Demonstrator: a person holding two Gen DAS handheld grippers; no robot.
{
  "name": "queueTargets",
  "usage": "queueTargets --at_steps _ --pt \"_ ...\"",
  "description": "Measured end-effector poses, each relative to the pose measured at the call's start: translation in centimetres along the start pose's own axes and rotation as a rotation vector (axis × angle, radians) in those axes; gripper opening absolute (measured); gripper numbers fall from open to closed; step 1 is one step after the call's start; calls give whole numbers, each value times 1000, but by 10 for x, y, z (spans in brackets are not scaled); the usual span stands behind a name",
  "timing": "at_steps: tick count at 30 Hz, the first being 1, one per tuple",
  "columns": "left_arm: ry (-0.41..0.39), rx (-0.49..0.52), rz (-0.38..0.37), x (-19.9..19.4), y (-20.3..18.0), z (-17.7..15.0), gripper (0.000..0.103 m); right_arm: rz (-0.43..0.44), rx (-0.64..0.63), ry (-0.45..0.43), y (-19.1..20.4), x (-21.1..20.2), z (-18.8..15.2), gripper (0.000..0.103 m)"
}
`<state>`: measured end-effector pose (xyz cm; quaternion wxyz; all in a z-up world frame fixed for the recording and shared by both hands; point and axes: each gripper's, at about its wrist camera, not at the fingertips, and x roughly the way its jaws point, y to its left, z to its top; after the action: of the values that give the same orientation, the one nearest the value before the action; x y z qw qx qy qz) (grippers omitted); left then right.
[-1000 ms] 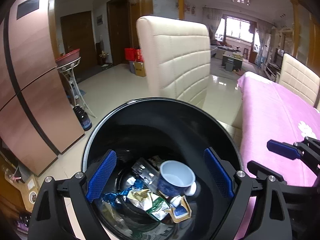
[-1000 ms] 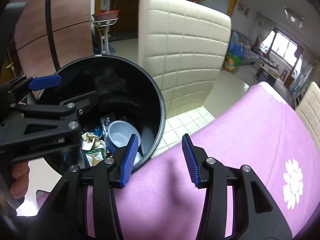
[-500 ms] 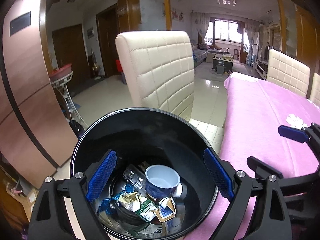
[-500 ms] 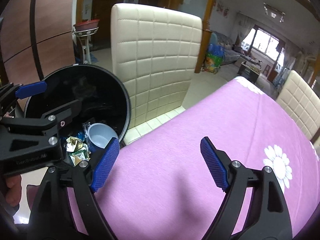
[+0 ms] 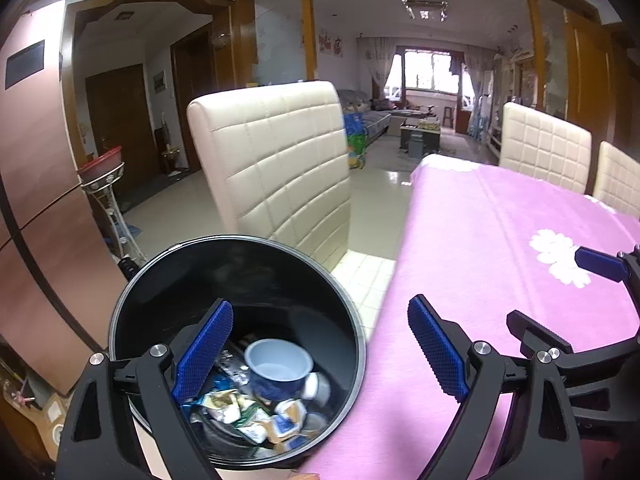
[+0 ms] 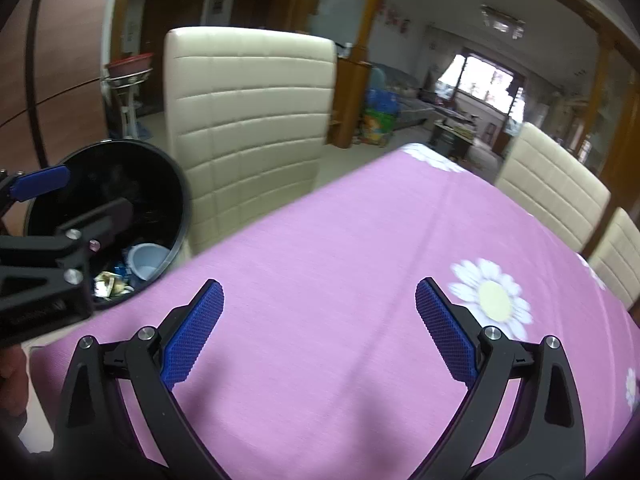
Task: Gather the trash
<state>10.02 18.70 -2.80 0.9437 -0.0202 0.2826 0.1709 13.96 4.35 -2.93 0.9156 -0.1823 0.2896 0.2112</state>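
A round black bin (image 5: 132,320) stands on the floor beside the table's near corner; it appears again in the right wrist view, bin (image 6: 160,176). Inside lie a blue paper cup (image 5: 278,368), crumpled wrappers (image 5: 240,408) and small packets. My left gripper (image 5: 320,354) hangs open above the bin's right rim, nothing between its blue pads. My right gripper (image 6: 320,328) is over the pink tablecloth (image 6: 360,240), its jaws still opening wide with nothing between them. No loose trash shows on the cloth in either view.
A cream padded chair (image 5: 272,168) stands right behind the bin, against the table's left side. Two more cream chairs (image 6: 552,196) line the table's far right edge. A brown fridge (image 5: 36,200) and a plant stand (image 5: 108,184) are at the left. A hand (image 6: 12,384) holds the left gripper.
Both grippers swung right, away from the bin and toward the table. The right gripper's jaws widened from about half apart to fully wide. The bin slid left and down in both views.
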Motion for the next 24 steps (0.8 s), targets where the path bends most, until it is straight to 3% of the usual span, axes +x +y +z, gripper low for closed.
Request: queueTargets --at_steps 6,15,17,24 --pt "-50 21 -72 -12 -34 1 87 -141 85 -46 -40 -20 -14 99" --pt "-38 46 -182 -11 -76 -7 88 -220 192 -71 -77 -29 -30 99" --pt "-41 35 -179 -7 -77 -8 96 -252 198 -78 -79 -28 -34 99" --pt "-36 35 -171 -1 -84 -10 96 -282 237 -95 -85 -29 -46 99"
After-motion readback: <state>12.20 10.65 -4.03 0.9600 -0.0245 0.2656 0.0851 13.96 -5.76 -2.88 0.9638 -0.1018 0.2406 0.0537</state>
